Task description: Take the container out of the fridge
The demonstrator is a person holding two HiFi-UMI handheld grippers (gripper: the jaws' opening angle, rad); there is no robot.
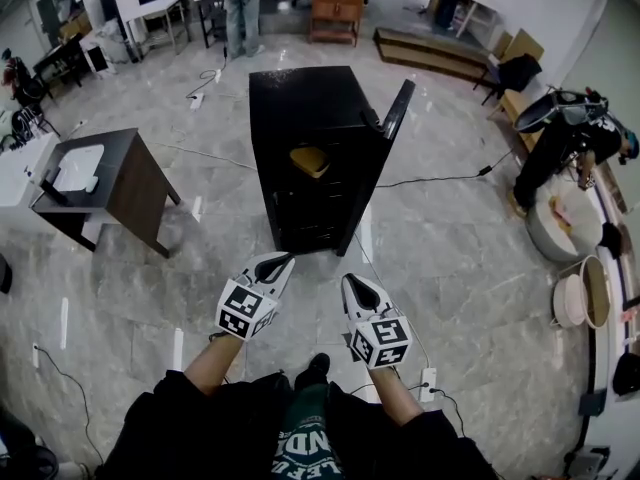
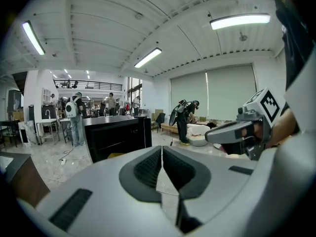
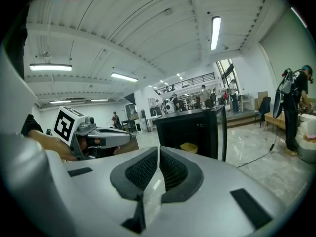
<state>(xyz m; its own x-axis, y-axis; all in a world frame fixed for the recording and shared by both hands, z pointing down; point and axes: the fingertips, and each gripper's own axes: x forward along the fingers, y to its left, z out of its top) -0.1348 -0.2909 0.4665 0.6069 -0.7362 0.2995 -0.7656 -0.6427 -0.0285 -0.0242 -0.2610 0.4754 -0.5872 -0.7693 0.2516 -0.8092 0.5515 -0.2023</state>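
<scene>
Facing the open fridge [image 1: 300,93], yellow container [image 1: 310,160] inside on its shelf. Left gripper [image 1: 283,260] and right gripper [image 1: 352,281] short of the fridge, clenched on nothing. Yet to reach, grasp, withdraw.

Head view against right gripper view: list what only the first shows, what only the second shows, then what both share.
Only the head view: the dark side table left of the fridge and the floor cable running off to its right. Only the right gripper view: the ceiling light strips and the gallery railing at the far end. Both: the black fridge with its door open, the yellow container inside it, the left gripper and the right gripper.
</scene>
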